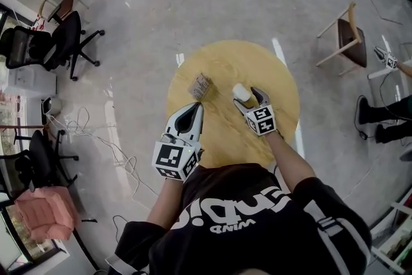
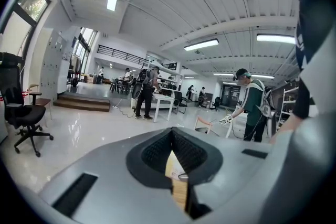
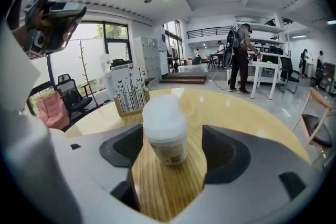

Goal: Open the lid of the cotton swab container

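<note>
While I've got both grippers over the round wooden table (image 1: 283, 84), here's how it looks. The cotton swab container (image 1: 241, 93) stands upright near the middle of the table, white lid still on. My right gripper (image 1: 248, 100) reaches in from about 5 o'clock of it with the jaws spread wide. In the right gripper view the container sits right between them with bare table showing on both sides, so the pads aren't squeezing it. My left gripper (image 1: 196, 109) has its jaws pinched fully together and sits over the table's 9 o'clock side. A little box with a black tree print (image 1: 201, 85) stands at roughly 9 o'clock of the container, apart from it.
</note>
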Demonstrator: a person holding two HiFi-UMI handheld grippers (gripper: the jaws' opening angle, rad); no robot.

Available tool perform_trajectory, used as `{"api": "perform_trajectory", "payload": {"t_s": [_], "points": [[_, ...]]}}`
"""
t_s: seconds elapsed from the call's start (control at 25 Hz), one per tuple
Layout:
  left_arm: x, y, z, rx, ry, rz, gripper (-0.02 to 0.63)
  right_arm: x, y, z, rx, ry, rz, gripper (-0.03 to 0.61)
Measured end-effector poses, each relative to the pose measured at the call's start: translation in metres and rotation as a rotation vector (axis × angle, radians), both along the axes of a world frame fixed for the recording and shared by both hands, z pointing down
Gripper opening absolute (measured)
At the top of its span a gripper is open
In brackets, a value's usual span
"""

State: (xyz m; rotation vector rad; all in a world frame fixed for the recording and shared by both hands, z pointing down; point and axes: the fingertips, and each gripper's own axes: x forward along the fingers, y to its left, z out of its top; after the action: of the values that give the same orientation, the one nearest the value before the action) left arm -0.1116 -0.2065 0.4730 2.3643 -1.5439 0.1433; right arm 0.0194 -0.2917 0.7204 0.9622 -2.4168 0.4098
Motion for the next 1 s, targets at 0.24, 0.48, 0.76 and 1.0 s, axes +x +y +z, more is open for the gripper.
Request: {"api": "perform_trajectory", "payload": {"t_s": [0.24, 0.48, 0.76, 1.0], "points": [[-0.002, -0.002, 0.003, -0.008, -0.001, -0.009, 0.011, -0.007, -0.006, 0.01, -0.005, 0.036, -0.004, 0.325], [-0.005, -0.002, 0.003, -0.011, 0.001, -0.017, 0.011, -0.01, -0.007, 0.015, -0.021, 0.045, -0.012, 0.322], [-0.008, 0.0, 0.006, -0.007, -0.016, -0.018, 0.011, -0.012, -0.007, 0.017, -0.01, 0.049, -0.014, 0.233], [-0.008, 0.004, 0.006, -0.005, -0.021, -0.019, 0.011, -0.011, -0.006, 0.015, 0.0, 0.046, -0.024, 0.221]]}}
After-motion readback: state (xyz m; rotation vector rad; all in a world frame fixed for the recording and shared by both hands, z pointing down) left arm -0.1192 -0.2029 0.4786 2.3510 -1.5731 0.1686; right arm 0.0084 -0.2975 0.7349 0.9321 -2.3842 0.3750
